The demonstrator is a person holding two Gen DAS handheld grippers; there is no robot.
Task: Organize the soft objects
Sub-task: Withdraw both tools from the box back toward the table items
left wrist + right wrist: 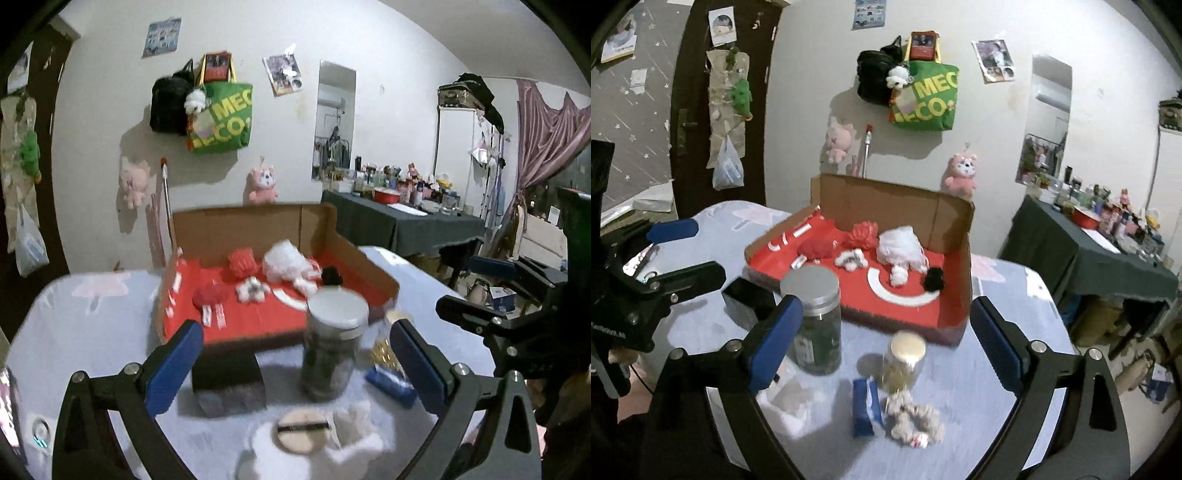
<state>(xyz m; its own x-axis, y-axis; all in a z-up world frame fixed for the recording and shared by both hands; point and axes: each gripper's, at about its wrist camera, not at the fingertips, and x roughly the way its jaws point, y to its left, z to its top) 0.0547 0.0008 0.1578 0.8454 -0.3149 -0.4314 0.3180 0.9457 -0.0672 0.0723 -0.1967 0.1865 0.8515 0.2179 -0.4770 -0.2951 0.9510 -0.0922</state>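
White wall [997, 147], dark door [690, 92], cluttered side table [1089, 258], pink curtain [546, 133].

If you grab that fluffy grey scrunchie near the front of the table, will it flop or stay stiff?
The grey scrunchie will probably flop and squash: it lies crumpled in loose, fuzzy folds. It looks light for its size, being all ruffled fabric. It likely won't roll, since it sits flat on the table beside the blue packet.

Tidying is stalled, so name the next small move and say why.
Probably lower the right claw onto the grey scrunchie: both claws are open and empty, it lies loose on the table below, and the other soft things already sit in the red box.
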